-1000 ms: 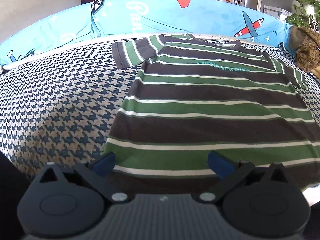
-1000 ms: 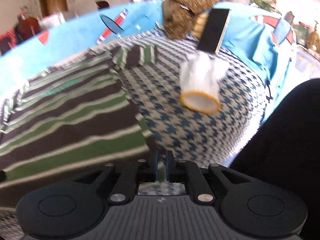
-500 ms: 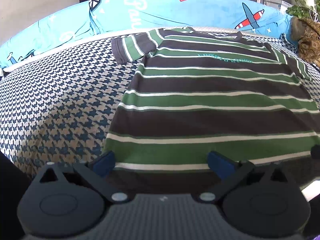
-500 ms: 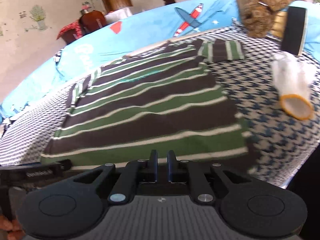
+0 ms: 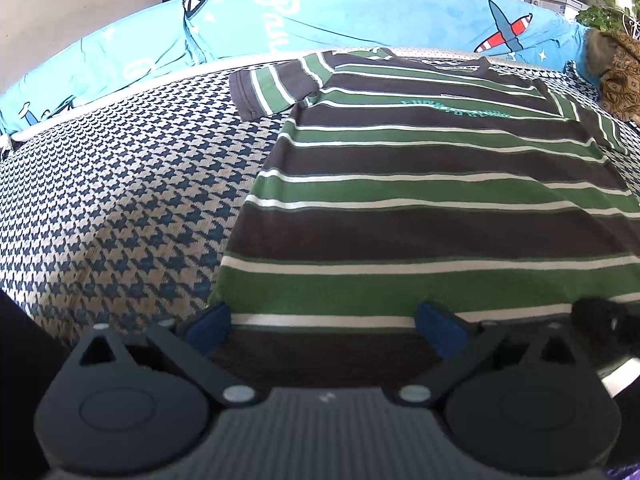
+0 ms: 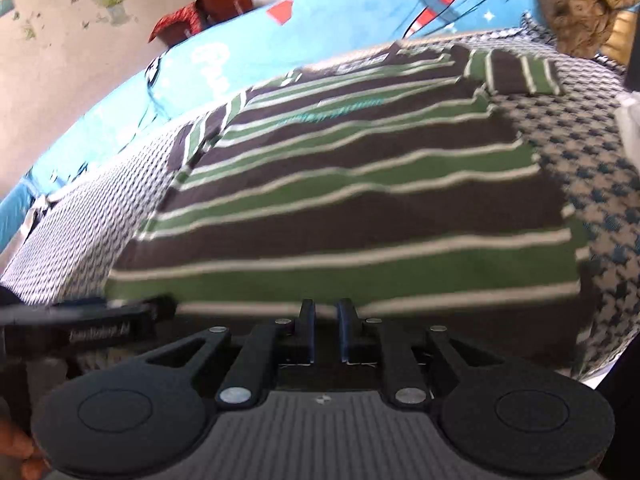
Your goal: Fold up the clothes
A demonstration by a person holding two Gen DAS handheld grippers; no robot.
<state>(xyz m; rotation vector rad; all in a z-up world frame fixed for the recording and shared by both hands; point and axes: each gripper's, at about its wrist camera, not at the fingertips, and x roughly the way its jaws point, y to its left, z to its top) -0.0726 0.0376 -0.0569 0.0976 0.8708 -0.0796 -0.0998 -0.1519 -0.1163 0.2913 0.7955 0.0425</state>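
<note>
A green, brown and white striped T-shirt (image 5: 420, 200) lies spread flat on the houndstooth bed cover (image 5: 120, 200), collar toward the far side and both sleeves out. My left gripper (image 5: 322, 328) is open wide, its blue pads just above the shirt's near hem at the left corner. In the right wrist view the same shirt (image 6: 360, 208) fills the middle. My right gripper (image 6: 326, 328) is shut at the near hem, with nothing visible between its fingers. The left gripper (image 6: 88, 320) shows at that view's lower left, and the right gripper's tip (image 5: 600, 316) shows low on the right of the left wrist view.
Blue bedding with aeroplane prints (image 5: 320, 20) runs along the far side of the bed. A brown patterned cloth (image 6: 580, 4) lies at the far right corner, with a white object (image 6: 630, 120) at the right edge. Bare houndstooth cover extends left of the shirt.
The right gripper swung left from the bed's right side to the shirt's near hem. The left gripper shifted slightly right along the hem and stayed open.
</note>
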